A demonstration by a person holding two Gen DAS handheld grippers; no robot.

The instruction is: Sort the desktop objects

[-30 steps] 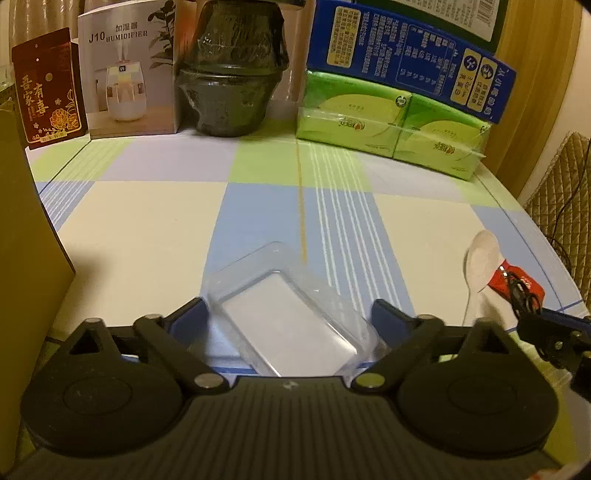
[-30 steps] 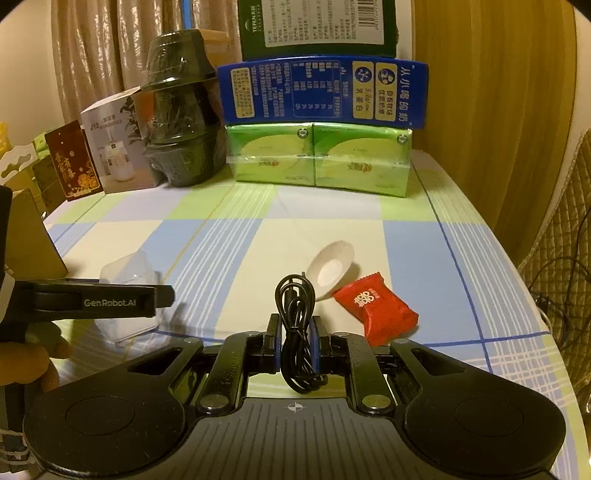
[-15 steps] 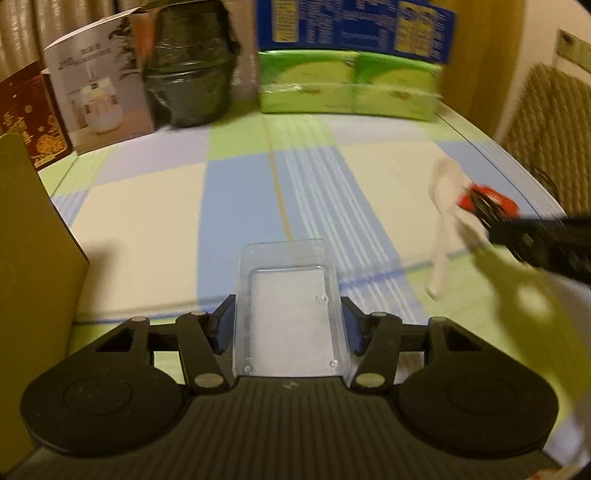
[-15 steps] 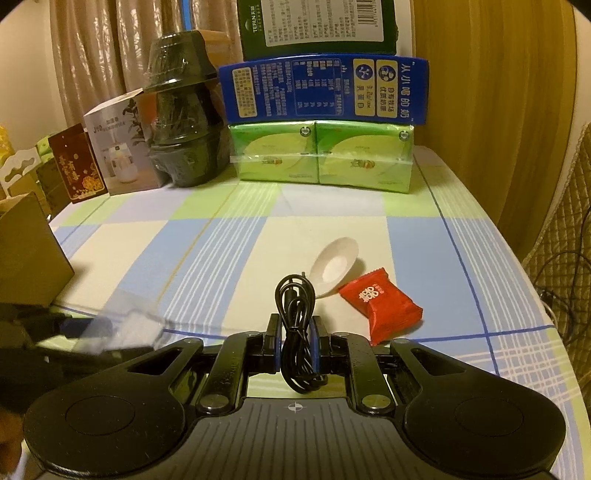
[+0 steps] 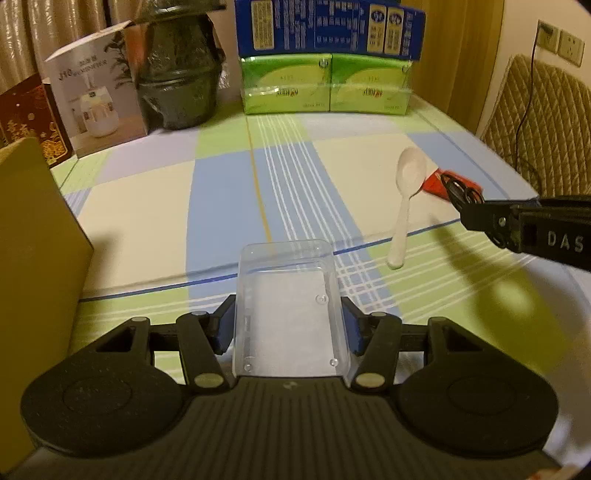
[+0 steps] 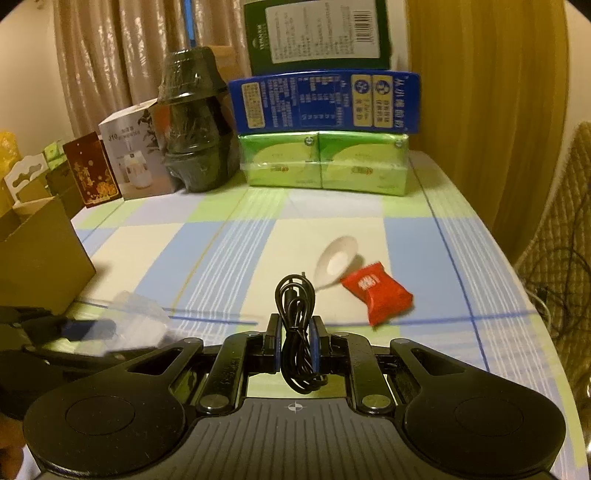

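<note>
My left gripper (image 5: 288, 326) is shut on a clear plastic box (image 5: 286, 306) and holds it above the table's near edge. My right gripper (image 6: 296, 343) is shut on a coiled black cable (image 6: 295, 317) and also shows at the right of the left wrist view (image 5: 480, 216). A white plastic spoon (image 5: 404, 199) lies on the checked tablecloth, with a red candy packet (image 6: 376, 291) beside its bowl. The left gripper and box appear blurred at the lower left of the right wrist view (image 6: 92, 328).
A brown cardboard box (image 5: 33, 277) stands at the left edge. At the back stand green tissue packs (image 5: 325, 86) under a blue carton (image 5: 328, 27), a dark wrapped pot (image 5: 177, 74), a humidifier box (image 5: 96, 99) and a red packet (image 5: 29, 118). A quilted chair (image 5: 539, 129) is at the right.
My left gripper closed on the clear box, lifted it and swung right and back toward the near edge. My right gripper kept hold of the cable and pulled back a little.
</note>
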